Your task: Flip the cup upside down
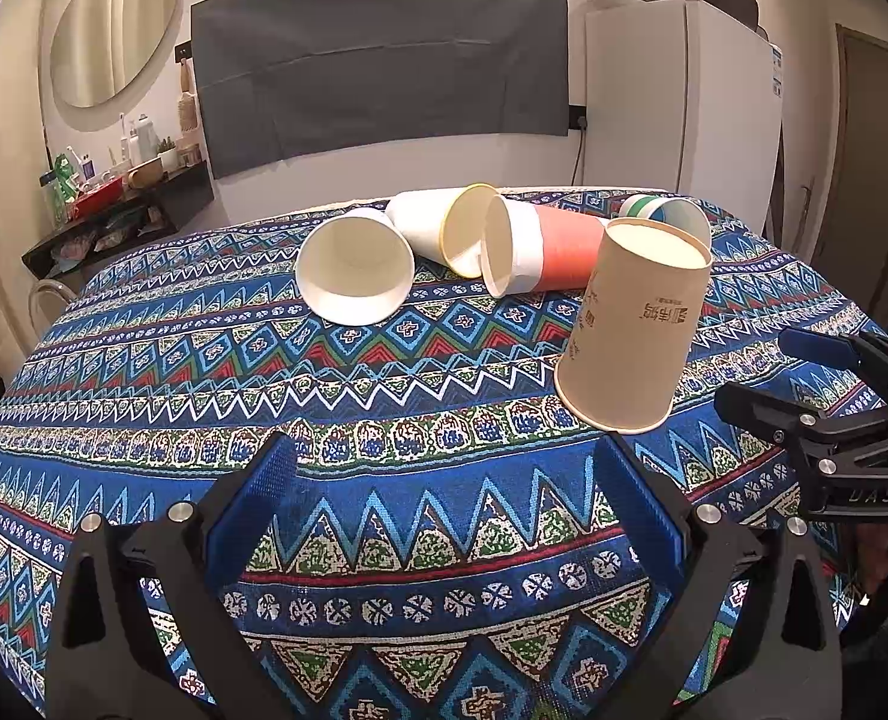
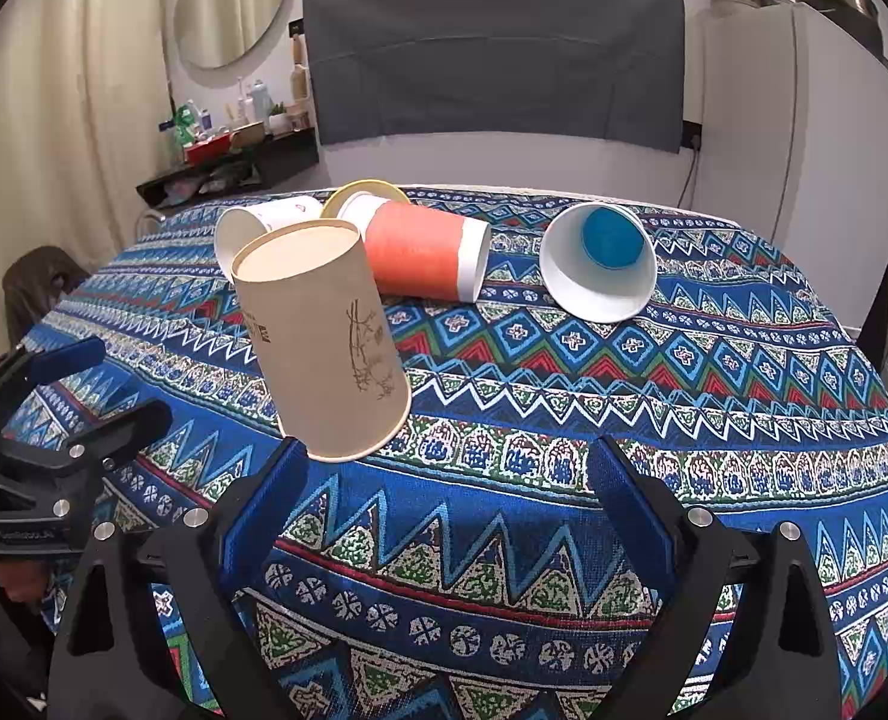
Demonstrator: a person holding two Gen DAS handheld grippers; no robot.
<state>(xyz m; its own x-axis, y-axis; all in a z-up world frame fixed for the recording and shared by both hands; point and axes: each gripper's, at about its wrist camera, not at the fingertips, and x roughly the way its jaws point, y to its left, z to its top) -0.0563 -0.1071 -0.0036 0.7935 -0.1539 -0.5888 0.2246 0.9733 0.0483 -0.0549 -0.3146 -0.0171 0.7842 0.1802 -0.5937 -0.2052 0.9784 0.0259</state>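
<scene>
Both my left gripper (image 1: pixel 444 480) and right gripper (image 2: pixel 450 480) hover spread wide, gripping nothing. Ahead, the tan cup (image 1: pixel 633 324) stands upside down on the patterned tablecloth (image 1: pixel 204 372), near four cups lying sideways.

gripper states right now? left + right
Left gripper: open, holding nothing; the tan cup stands upside down ahead of it.
Right gripper: open, holding nothing.

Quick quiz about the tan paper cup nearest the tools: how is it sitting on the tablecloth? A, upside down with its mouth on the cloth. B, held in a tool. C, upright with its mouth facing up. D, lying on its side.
A: the tan paper cup stands wide rim down on the tablecloth, closed base up, with nothing gripping it.
</scene>
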